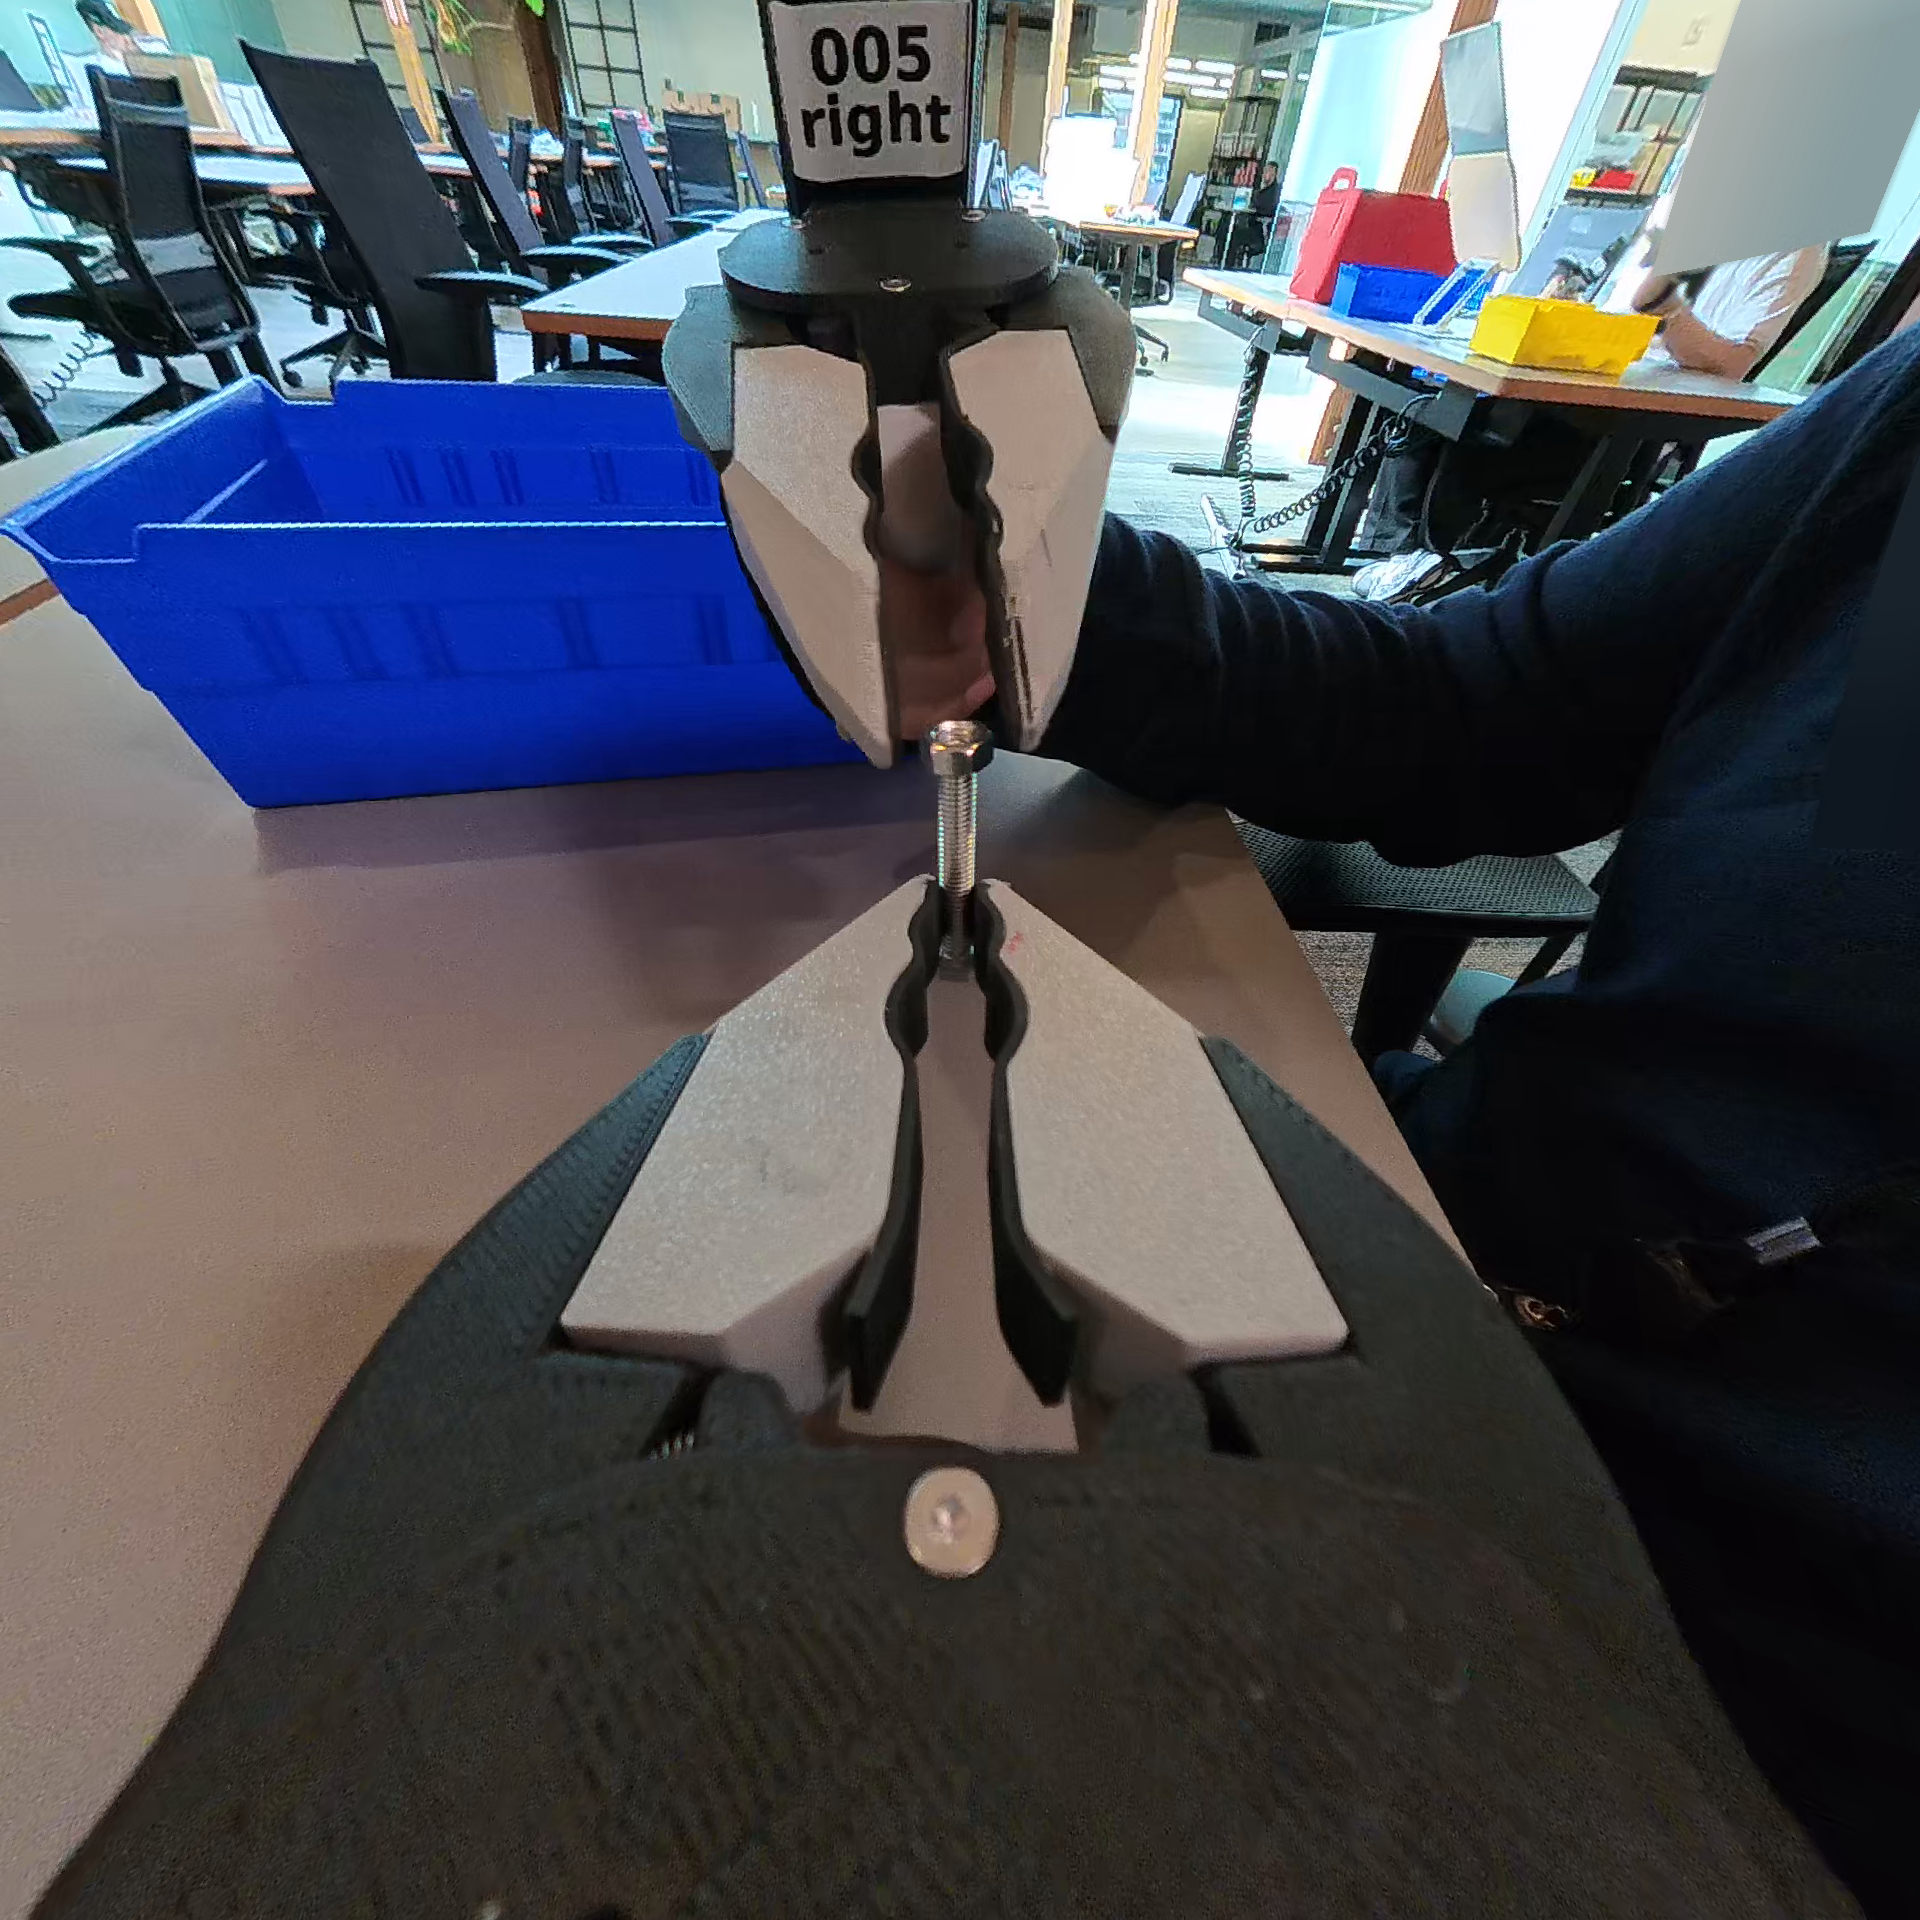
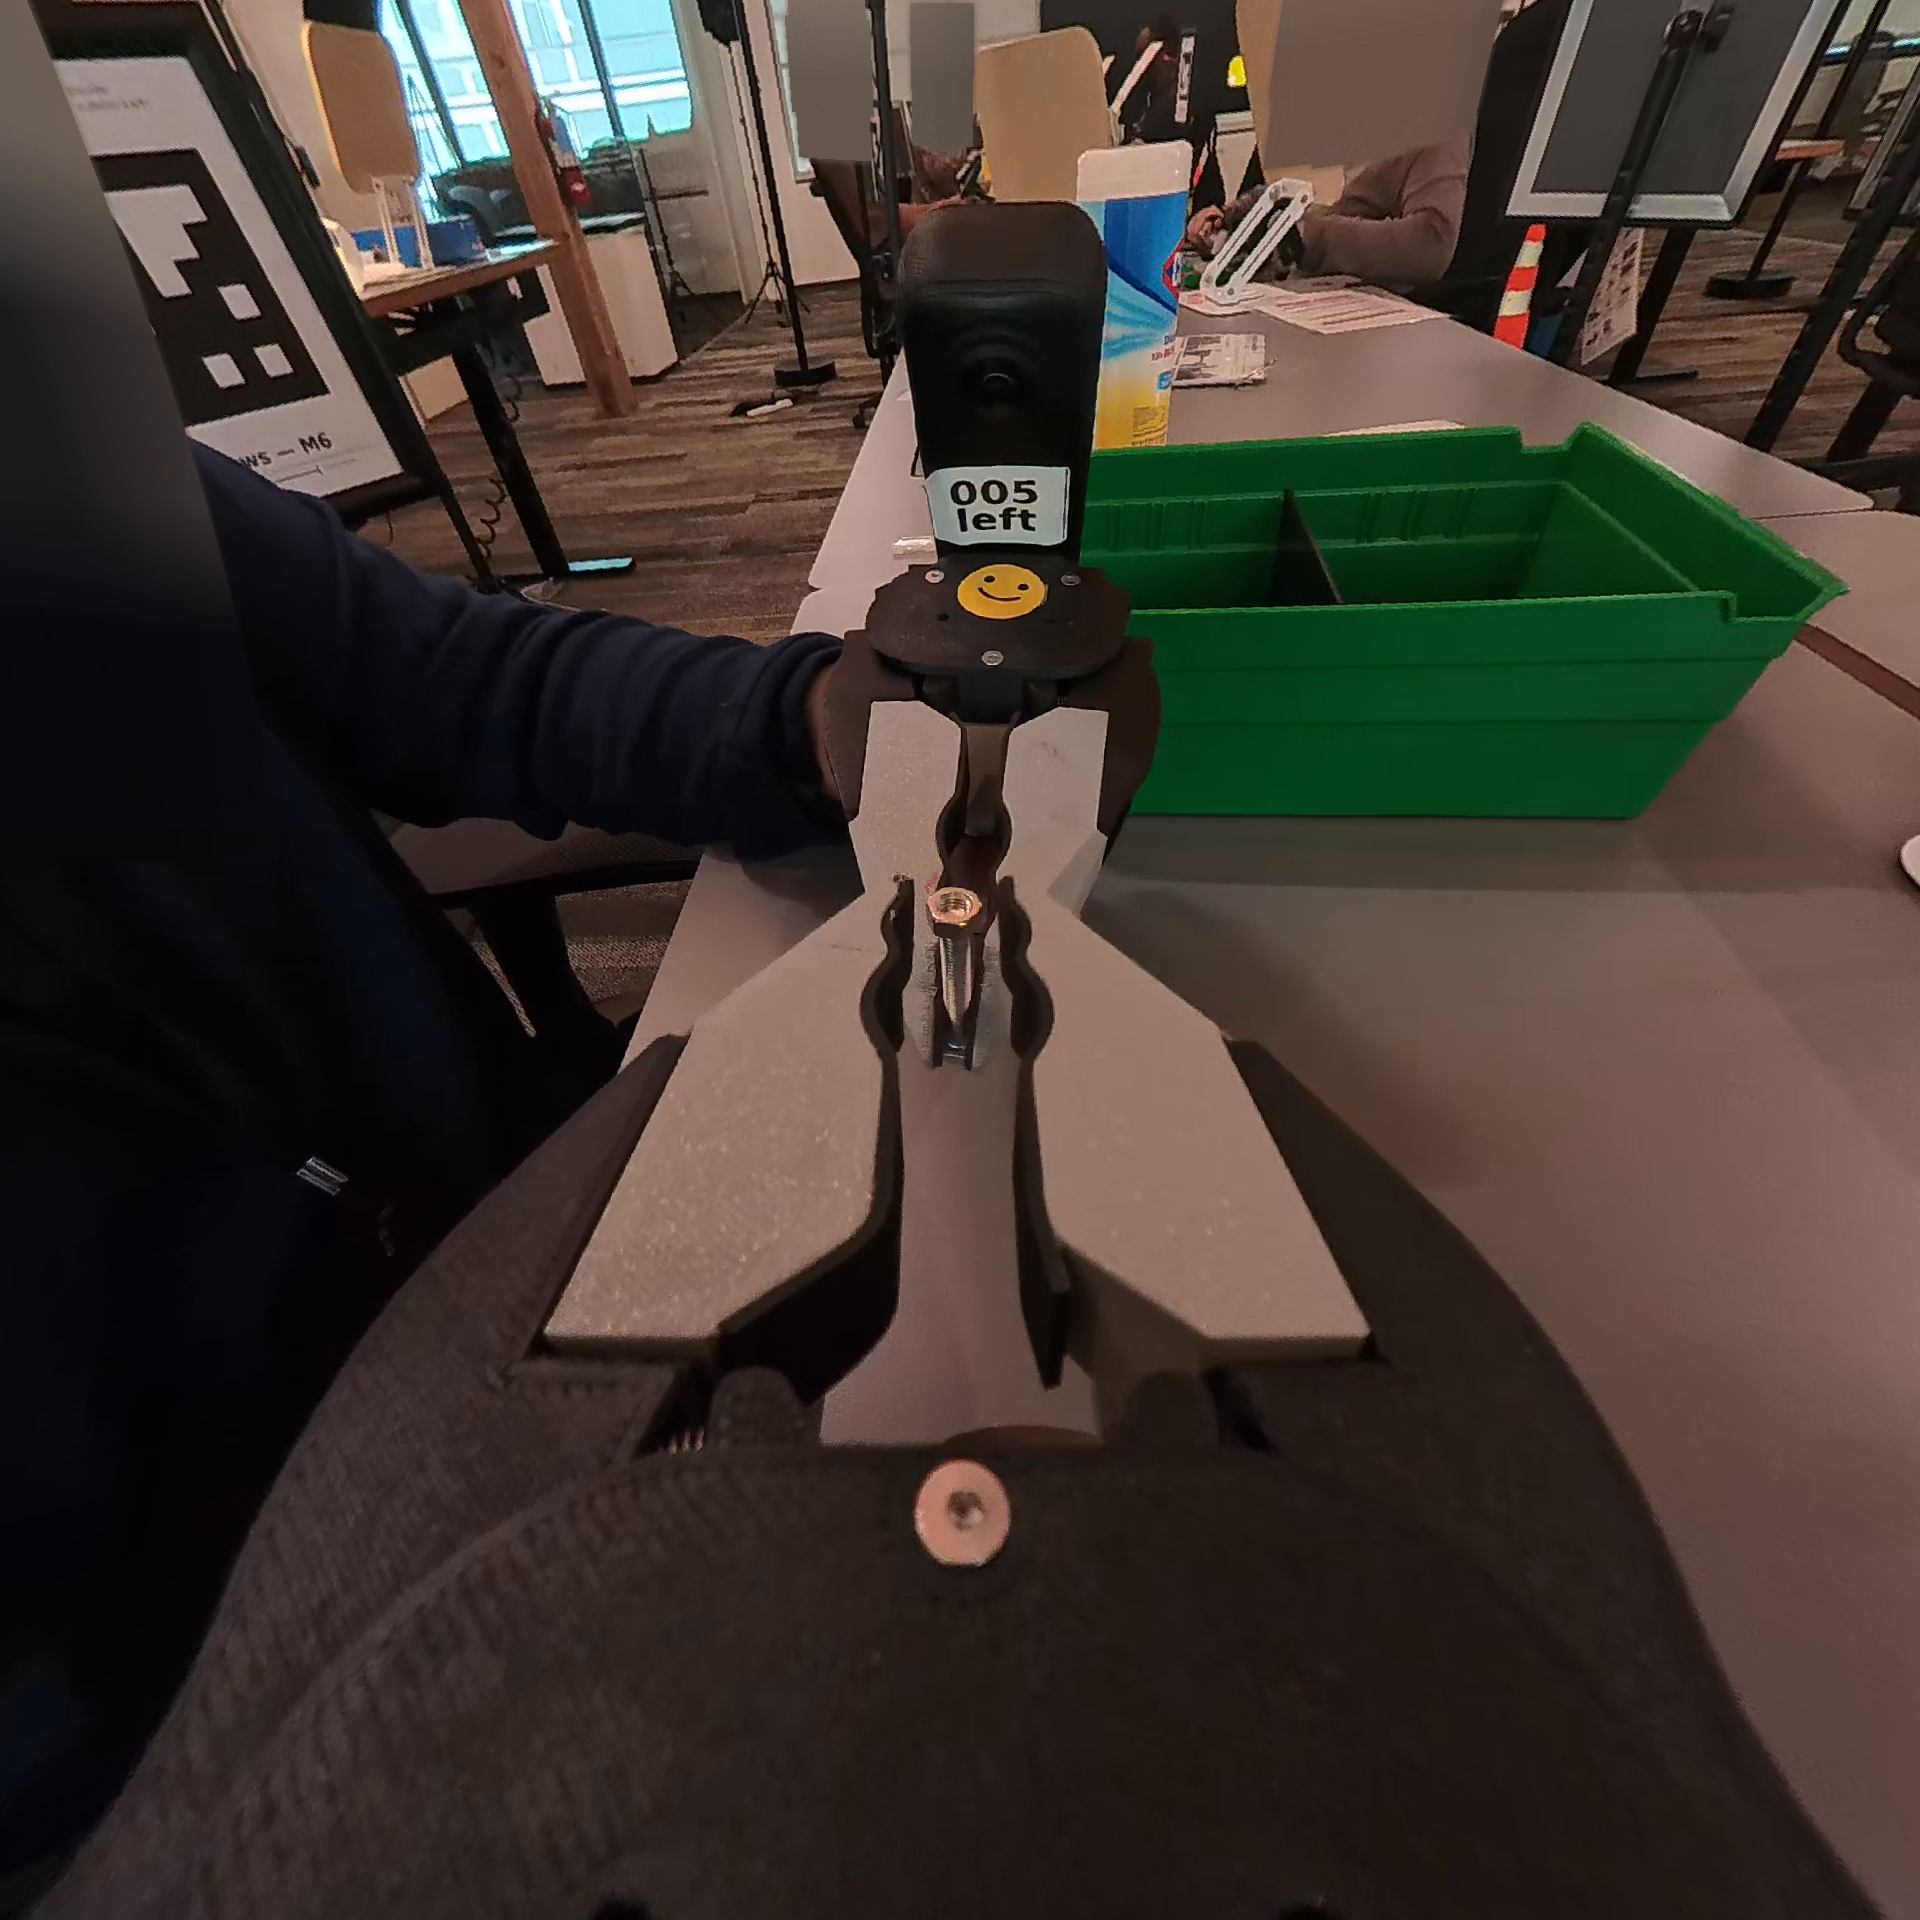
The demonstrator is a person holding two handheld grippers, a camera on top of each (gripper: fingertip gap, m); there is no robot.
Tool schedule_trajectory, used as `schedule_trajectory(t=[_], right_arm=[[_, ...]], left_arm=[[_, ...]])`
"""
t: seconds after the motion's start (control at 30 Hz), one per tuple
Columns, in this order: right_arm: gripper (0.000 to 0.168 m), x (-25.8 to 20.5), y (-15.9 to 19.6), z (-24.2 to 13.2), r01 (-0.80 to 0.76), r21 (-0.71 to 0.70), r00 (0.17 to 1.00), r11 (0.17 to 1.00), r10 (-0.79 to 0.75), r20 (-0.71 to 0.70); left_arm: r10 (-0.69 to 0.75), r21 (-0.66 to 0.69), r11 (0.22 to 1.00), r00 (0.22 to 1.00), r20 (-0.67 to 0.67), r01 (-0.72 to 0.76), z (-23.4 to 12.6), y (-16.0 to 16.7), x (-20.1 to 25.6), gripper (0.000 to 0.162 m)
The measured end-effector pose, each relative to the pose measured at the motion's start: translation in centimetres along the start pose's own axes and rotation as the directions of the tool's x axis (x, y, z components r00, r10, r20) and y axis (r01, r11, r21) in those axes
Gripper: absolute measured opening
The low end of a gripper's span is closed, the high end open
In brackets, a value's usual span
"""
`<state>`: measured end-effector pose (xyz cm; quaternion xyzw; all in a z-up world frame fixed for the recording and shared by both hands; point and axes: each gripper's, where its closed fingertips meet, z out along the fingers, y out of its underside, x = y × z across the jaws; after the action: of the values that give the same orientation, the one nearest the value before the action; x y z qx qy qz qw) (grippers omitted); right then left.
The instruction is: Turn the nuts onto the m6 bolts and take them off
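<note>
Above the grey table (image 1: 312, 1039), the left gripper (image 1: 956, 914) has its jaws pinched on the bolt (image 1: 954, 831), which points at the right gripper (image 1: 951, 743). That gripper's jaws are closed on the nut (image 2: 958, 912) at the bolt's tip. Behind sits a blue bin (image 1: 416, 623); opposite, a green bin (image 2: 1455, 675).

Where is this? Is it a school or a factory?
Probably an open office or lab workspace, neither of those. Rows of black office chairs stand at long desks, and plastic parts bins, one blue and one green, sit on the table.
</note>
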<state>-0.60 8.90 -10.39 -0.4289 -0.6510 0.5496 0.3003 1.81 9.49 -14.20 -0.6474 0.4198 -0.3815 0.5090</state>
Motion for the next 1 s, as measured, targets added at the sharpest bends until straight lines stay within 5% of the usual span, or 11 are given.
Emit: schedule_trajectory(t=[0.37, 1.0], right_arm=[[0.007, 0.2, 0.2, 0.0, 0.024, -0.022, 0.999, 0.999, -0.025, -0.040], [0.007, 3.2, 1.1, -0.4, -0.054, -0.050, 0.968, 0.997, 0.040, -0.249]], left_arm=[[0.007, -0.003, 1.000, 1.000, 0.025, -0.007, 0.0, 0.0, -0.3, 0.004], [0.006, -0.035, 0.999, 0.966, 0.260, 0.004, 0.4, 0.7, -3.6, 0.003]])
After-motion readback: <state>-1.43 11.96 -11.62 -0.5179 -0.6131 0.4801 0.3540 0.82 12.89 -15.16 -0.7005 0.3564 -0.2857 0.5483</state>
